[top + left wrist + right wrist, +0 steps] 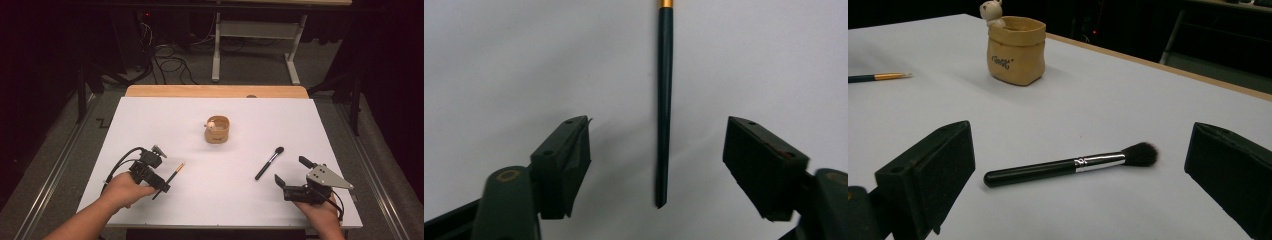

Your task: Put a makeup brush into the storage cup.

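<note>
We have our left gripper point(659, 150) down over the thin dark brush point(664, 105), its jaws standing open on either side of the handle's tail end and touching nothing yet; the brush lies flat on the white table point(220, 200) at the near left. Our right gripper point(296, 176) waits wide open just short of the black makeup brush point(1070, 164). We judge the pickup is in hand: next we close squarely on the handle, then probably lift toward the small tan pot point(217, 130).
</note>
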Motion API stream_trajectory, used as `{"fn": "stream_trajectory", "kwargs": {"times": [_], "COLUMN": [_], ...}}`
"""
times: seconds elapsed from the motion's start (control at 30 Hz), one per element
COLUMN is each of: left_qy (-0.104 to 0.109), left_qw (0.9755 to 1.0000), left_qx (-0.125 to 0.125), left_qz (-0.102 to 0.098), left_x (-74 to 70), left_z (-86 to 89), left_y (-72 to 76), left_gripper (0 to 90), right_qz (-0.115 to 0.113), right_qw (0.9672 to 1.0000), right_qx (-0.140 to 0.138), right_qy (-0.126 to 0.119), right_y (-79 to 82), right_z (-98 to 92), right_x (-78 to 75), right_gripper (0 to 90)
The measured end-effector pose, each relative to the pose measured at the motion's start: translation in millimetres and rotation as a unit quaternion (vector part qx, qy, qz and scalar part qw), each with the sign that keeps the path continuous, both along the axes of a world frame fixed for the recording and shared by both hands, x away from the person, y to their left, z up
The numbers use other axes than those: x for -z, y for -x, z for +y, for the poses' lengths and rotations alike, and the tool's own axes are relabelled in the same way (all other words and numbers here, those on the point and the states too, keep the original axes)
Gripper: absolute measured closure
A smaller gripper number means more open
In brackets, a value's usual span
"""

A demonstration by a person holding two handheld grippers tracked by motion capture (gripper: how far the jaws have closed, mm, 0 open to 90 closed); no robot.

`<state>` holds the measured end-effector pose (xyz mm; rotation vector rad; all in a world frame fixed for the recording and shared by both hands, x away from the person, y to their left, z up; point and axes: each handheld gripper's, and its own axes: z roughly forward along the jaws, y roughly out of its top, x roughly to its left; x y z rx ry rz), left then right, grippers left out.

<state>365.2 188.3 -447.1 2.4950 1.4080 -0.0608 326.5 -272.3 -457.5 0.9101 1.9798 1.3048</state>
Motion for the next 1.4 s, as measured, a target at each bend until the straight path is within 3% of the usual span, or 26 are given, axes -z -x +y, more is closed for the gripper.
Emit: {"fn": "stream_trajectory", "kwargs": {"times": [0.53, 0.9, 1.4], "left_qy": [-0.013, -0.018, -0.031], "left_qw": [0.9997, 0.9997, 0.9992], "left_qx": [0.015, 0.016, 0.025], "left_qz": [0.01, -0.008, -0.006], "left_x": [5.8, 5.4, 8.4], "left_z": [-10.3, -10.0, -13.0], "left_y": [-0.9, -0.3, 0.0], "left_gripper": [55.3, 68.3, 74.5], "right_qz": [-0.001, 0.0, -0.003], "right_qw": [1.0, 1.0, 1.0], "right_qx": [-0.001, -0.001, -0.003], "right_qy": [-0.006, -0.006, -0.005], "right_y": [0.4, 1.2, 1.1], "right_z": [-0.7, -0.2, -0.1], "right_x": [0.0, -0.3, -0.4], "right_gripper": [0.4, 0.4, 0.4]}}
